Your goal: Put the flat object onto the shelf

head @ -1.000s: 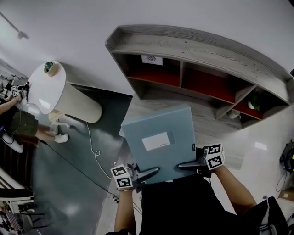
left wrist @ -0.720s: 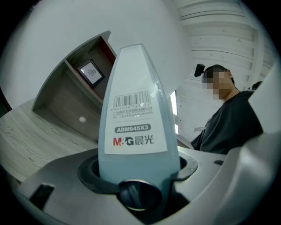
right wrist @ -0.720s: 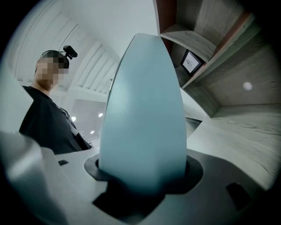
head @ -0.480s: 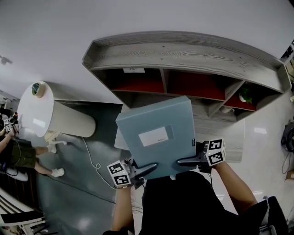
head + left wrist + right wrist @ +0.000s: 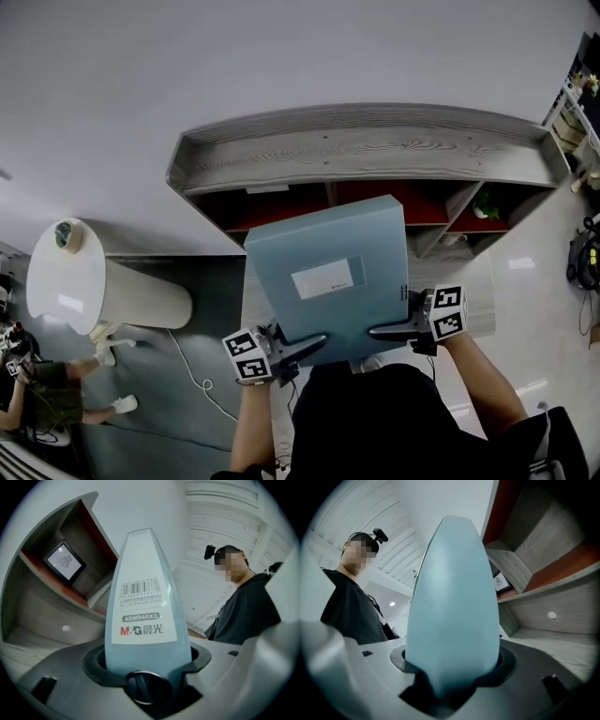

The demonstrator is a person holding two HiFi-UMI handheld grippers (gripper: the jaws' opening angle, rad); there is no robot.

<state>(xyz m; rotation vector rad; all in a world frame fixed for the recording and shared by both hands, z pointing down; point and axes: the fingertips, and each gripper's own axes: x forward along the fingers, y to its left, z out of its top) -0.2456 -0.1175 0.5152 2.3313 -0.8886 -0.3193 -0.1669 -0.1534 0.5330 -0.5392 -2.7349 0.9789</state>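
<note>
So the flat object here is a pale blue file box [image 5: 328, 272], and it's up in the air, held from both sides at its near edge. The left gripper [image 5: 298, 349] is clamped on the near-left corner at about 7 o'clock of the box. The right gripper [image 5: 392, 330] is clamped on the near-right side at about 4 o'clock. Both gripper views show the same thing: the blue edge is wedged right between the jaws, which sit wide because the box is thick. On the left one you can see a barcode sticker [image 5: 140, 592] on the spine.

The shelf [image 5: 366, 150] is at 12 o'clock in the head view. It's grey wood-grain with a rimmed top and red-backed compartments below. The box isn't on it. It's tilted a bit, with its far edge overlapping the front of the middle compartments, and I can't tell whether it touches them. There's a white label [image 5: 322, 279] on the top face of the box.

Other stuff: something green [image 5: 486, 202] sits in the compartment at 2 o'clock, and the left gripper view shows a small framed card [image 5: 64, 560] in one compartment. At 9 o'clock there's a white round stand [image 5: 66, 281] with a roll of tape [image 5: 63, 234] on top. A white cable [image 5: 192, 370] trails across the dark floor near it, and another person [image 5: 37, 398] is at 8 o'clock, well apart from everything.
</note>
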